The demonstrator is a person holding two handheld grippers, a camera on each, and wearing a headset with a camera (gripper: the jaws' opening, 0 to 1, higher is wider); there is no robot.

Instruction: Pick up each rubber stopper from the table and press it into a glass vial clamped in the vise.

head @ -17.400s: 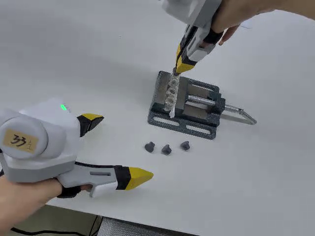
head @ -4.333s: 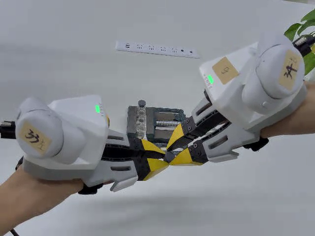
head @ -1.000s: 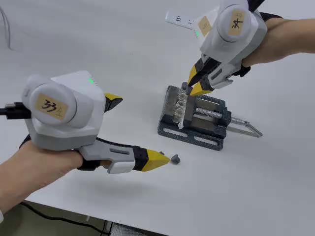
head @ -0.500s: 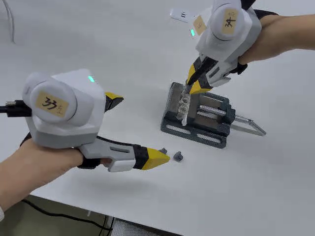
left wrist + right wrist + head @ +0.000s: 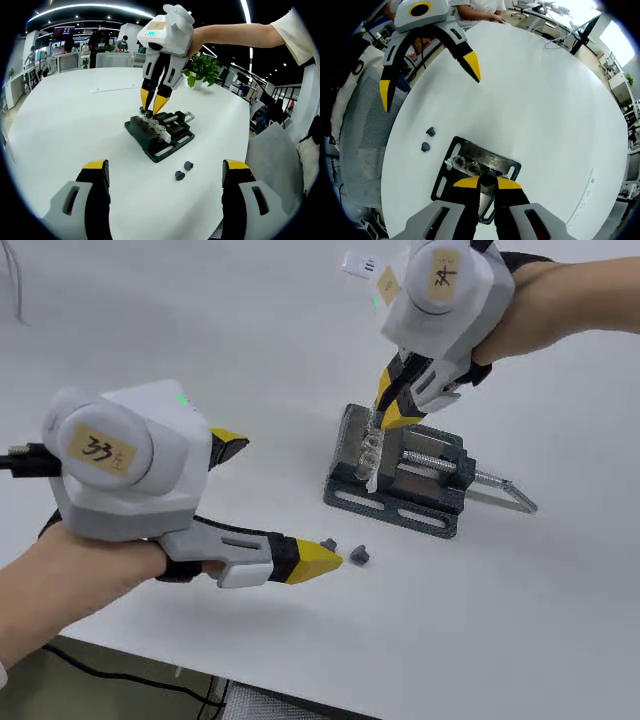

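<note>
Right gripper [image 5: 487, 184], jaws narrowed on what looks like a rubber stopper [image 5: 487, 178], is at the vials [image 5: 461, 162] in the vise [image 5: 442, 175]; pushed off-centre, it could skew or crack glass. Left gripper [image 5: 165, 167], jaws wide, hovers by two stoppers [image 5: 179, 175] before the vise.

The left tool [image 5: 278, 502] is hovering low in the left hand [image 5: 85, 580], jaws spread wide; the right tool [image 5: 390, 416] is pointing steeply downward, jaws pinching a rubber stopper [image 5: 488, 179].
</note>
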